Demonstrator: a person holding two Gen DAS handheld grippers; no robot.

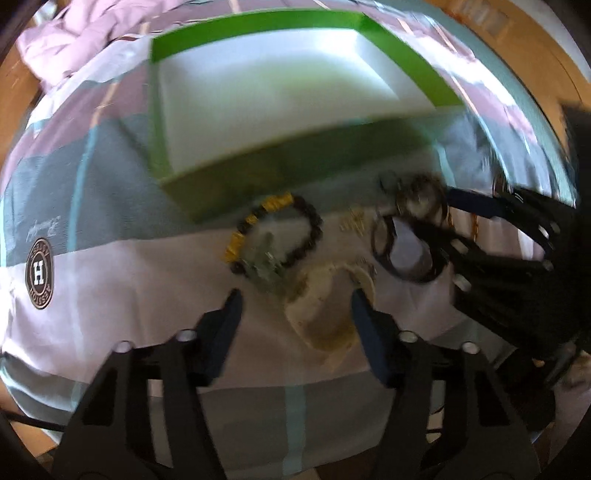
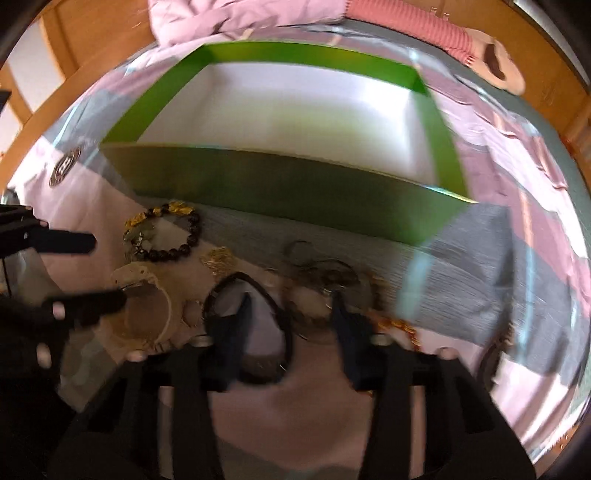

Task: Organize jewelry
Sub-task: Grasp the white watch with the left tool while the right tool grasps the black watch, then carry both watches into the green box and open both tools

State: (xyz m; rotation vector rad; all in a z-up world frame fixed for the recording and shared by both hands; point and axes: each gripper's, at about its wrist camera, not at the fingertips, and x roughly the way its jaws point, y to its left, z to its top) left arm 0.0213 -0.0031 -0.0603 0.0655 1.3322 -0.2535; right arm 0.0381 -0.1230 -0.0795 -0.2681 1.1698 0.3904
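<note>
A green box [image 1: 229, 181] with a white inside [image 2: 295, 118] lies open on the bedspread. In front of it lies jewelry: a black and gold bead bracelet [image 1: 310, 225] [image 2: 188, 236], a cream bangle [image 1: 325, 314] [image 2: 162, 310], a black cord loop [image 1: 380, 243] [image 2: 273, 306] and a tangle of rings and chains [image 2: 325, 277]. My left gripper [image 1: 295, 299] is open, its jaws around the cream bangle. My right gripper [image 2: 291, 302] is open over the black loop and the tangle; it also shows in the left wrist view [image 1: 450, 206].
The bedspread [image 1: 110, 266] is striped pink, grey and white with a round H badge [image 1: 40, 272]. A pink quilt [image 2: 229, 14] is bunched behind the box. Wooden bed frame [image 2: 66, 55] runs around the edges.
</note>
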